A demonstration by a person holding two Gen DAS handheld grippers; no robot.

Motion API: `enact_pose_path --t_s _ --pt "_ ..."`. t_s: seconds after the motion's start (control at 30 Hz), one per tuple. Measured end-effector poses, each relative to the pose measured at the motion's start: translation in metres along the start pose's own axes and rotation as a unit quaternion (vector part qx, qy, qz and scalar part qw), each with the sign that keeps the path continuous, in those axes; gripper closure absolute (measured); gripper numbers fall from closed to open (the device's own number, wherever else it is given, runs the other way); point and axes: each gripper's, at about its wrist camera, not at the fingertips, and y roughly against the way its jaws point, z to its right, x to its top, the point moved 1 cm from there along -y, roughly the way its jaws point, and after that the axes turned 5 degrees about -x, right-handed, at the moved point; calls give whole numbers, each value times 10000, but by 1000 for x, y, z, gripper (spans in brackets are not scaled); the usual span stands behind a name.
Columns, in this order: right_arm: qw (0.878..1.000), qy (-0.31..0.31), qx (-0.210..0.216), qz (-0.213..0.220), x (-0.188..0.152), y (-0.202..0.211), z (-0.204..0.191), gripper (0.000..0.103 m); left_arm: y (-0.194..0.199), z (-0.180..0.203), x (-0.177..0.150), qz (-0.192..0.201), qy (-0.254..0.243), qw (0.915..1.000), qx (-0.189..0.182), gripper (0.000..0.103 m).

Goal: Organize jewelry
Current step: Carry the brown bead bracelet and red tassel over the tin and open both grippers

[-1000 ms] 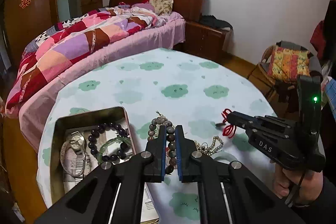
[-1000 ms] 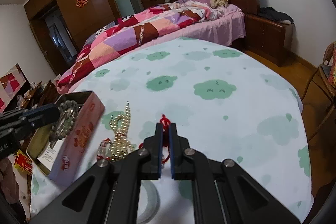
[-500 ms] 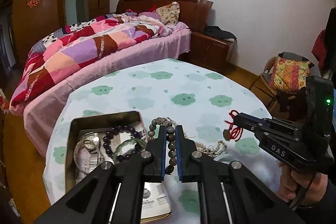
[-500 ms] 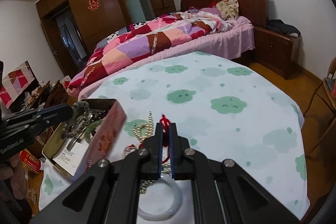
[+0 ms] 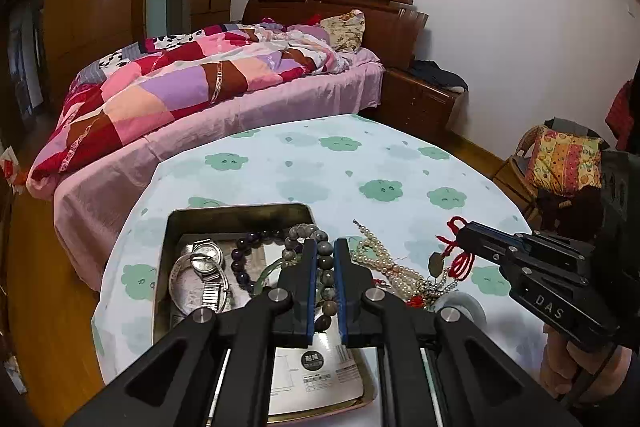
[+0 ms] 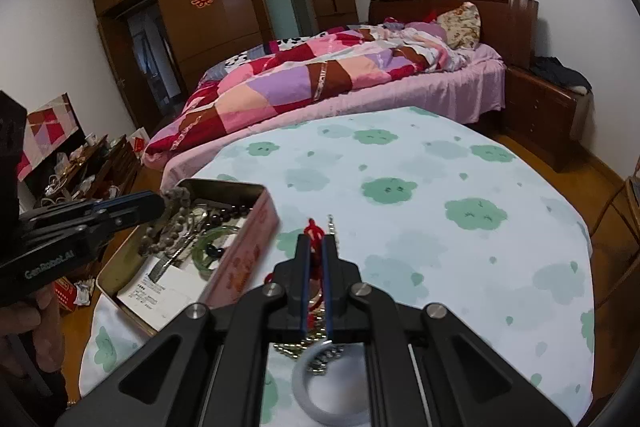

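Beads and red cord both lifted over the counter

Beads first: my left tongs (image 5: 323, 254) are clenched on the grey bead bracelet (image 5: 325, 263), which loops up past the fingertips and hangs down between them, above the right-hand part of the open tin (image 5: 240, 213). From the right wrist view the same strand dangles from those tongs (image 6: 160, 202) over the tin's near end. Inside the tin lie a wristwatch (image 5: 204, 269) with a metal band, a dark purple bead bracelet (image 5: 244, 259), a green bangle (image 6: 208, 251) and a printed card (image 5: 316, 367) on the bottom.

My right tongs (image 6: 315, 249) are clamped on the red cord pendant (image 5: 452, 255); its knot pokes up above the fingertips and a small dark charm hangs under them, clear of the cloth. Below and between the two tongs, a heap of pearl necklaces (image 5: 384, 263) rests on the counter (image 5: 340, 171), just beside the tin's right wall. A pale bangle (image 6: 332, 383) lies on the cloud-print cloth under my right tongs, touching the near end of the pearl heap.
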Motion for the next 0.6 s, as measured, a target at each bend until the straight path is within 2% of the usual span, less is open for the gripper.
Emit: enact_pose_path --t_s 0.6 --pt "9981 582 191 -5 13 -12 -55 95 11 -32 -8 141 240 9995 160 96"
